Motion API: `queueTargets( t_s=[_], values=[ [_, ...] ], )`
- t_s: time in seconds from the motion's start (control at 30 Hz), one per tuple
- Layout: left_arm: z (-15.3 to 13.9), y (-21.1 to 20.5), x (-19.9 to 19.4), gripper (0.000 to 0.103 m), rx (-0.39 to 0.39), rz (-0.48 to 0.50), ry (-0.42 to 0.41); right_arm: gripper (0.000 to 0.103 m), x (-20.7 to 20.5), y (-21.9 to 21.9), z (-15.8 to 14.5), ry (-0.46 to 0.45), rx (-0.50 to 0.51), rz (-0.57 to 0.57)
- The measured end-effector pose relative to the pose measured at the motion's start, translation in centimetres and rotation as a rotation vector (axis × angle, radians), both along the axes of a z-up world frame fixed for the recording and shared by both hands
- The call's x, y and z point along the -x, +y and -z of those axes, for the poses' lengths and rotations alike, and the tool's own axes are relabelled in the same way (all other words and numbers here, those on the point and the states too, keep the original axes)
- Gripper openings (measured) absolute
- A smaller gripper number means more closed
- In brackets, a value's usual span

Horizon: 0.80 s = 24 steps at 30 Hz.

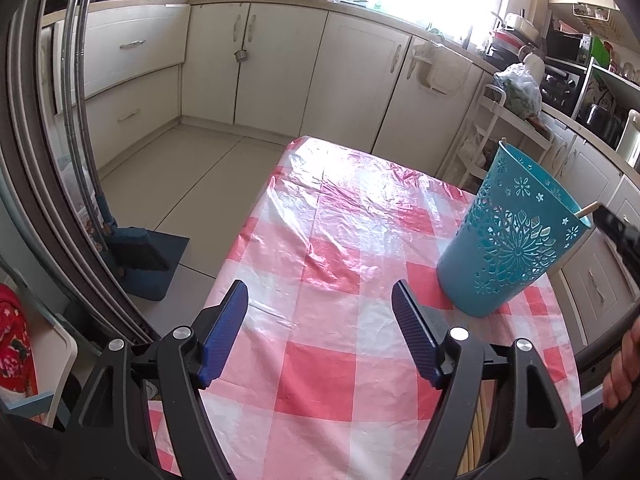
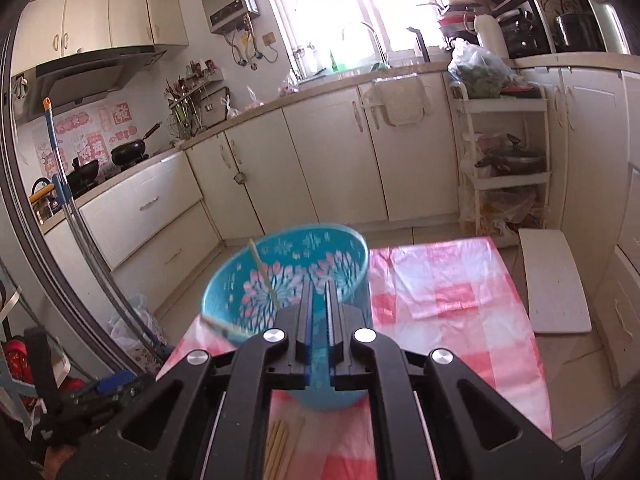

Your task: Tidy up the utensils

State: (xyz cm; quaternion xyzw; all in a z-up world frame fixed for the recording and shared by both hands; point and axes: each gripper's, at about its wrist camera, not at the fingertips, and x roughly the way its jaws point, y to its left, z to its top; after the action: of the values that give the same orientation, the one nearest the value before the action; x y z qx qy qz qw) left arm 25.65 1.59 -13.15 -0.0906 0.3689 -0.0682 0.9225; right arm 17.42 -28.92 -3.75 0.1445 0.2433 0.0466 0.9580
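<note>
Left tongs point(image 1: 319, 304) spread, teal basket point(image 1: 508, 240) beside

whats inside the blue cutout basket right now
One pale wooden chopstick leans inside the blue basket, its tip poking above the rim. The right gripper, jaws closed together, covers the near part of the opening, so the bottom cannot be seen.

Checked tablecloth point(image 1: 340, 360), broom point(image 1: 140, 252) with dustpan point(image 1: 160, 276) — wok point(image 2: 128, 152), perhaps.
</note>
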Motion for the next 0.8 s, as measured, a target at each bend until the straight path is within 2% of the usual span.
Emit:
queueTargets(
  t_s=[0.13,0.23,0.33,0.53,0.6,0.8],
  values=[
    [-0.1,-0.7,0.5,0.072,-0.012,0.024,-0.003,0.006,2.1,2.2,5.2,0.213,0.014,-0.084],
    [-0.3,-1.4,1.2,0.073,-0.026,0.051,-0.006,0.006,1.2,3.9,8.2,0.362,-0.008,-0.150],
    [-0.4,-1.8,1.9,0.075,-0.041,0.073,-0.010,0.006,0.3,5.6,9.0,0.396,0.032,-0.187],
    [0.7,-2.4,2.7,0.076,-0.038,0.104,0.036,0.006,-0.9,7.3,10.4,0.435,0.038,-0.178],
    [0.9,-3.0,2.9,0.076,-0.048,0.131,0.042,0.006,-0.8,7.4,11.4,0.455,0.053,-0.173],
    [1.5,-5.1,2.8,0.077,-0.063,0.186,0.081,0.006,-0.7,7.1,11.2,0.468,0.091,-0.187]
  ],
)
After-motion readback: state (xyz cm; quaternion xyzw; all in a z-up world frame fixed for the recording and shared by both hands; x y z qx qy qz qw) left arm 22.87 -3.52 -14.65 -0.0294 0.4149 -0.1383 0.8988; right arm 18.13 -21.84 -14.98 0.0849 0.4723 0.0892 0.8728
